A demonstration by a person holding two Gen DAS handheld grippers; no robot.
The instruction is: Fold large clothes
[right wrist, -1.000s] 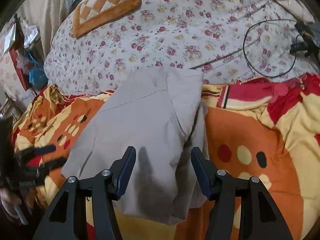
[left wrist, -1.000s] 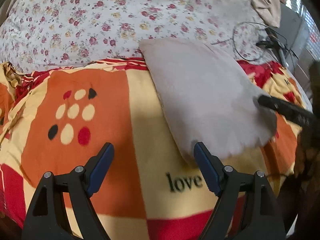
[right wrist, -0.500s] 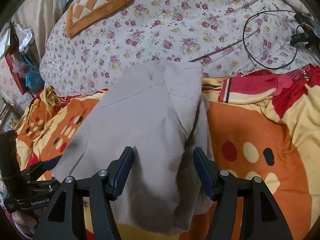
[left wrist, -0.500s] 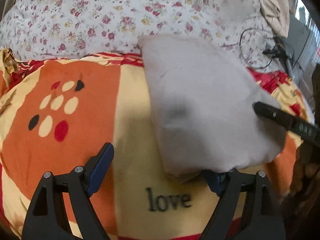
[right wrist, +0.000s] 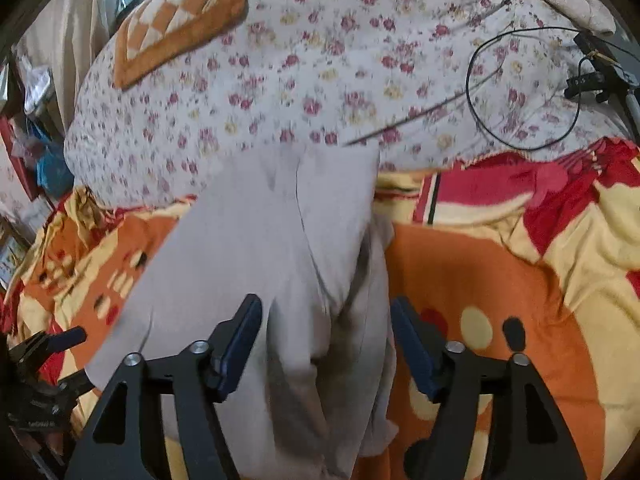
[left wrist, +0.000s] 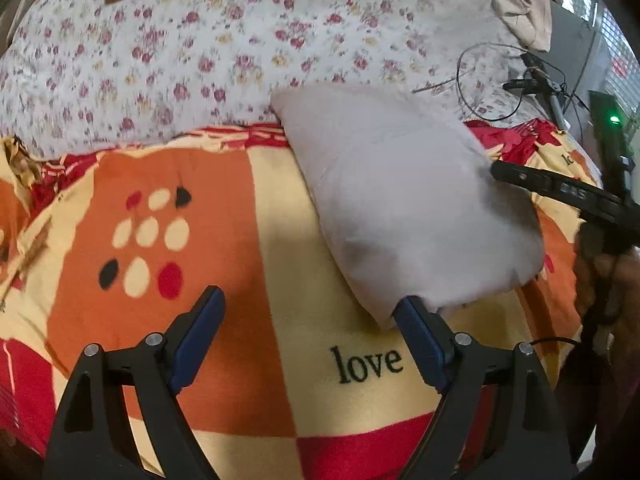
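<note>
A pale grey garment [left wrist: 408,196] lies folded into a long strip on the orange, yellow and red blanket [left wrist: 224,220]. In the right wrist view the garment [right wrist: 256,264] runs lengthwise away from me, with a fold down its middle. My left gripper [left wrist: 310,312] is open, its right fingertip at the garment's near corner. My right gripper [right wrist: 326,316] is open, its jaws straddling the garment's near end just above the cloth. The right gripper's finger [left wrist: 532,182] shows at the garment's right edge in the left wrist view. The left gripper [right wrist: 52,344] shows at lower left in the right wrist view.
A floral sheet [left wrist: 192,60] covers the far part of the bed. An orange checked cushion [right wrist: 176,20] lies at the back. A black cable loop [right wrist: 524,88] and a small device [right wrist: 592,76] lie at the far right. Clutter stands beside the bed at left [right wrist: 36,128].
The left gripper has pulled back a little, so its right finger is clear of the garment's corner. The right gripper has moved forward over the garment's near end. Both stayed open.
</note>
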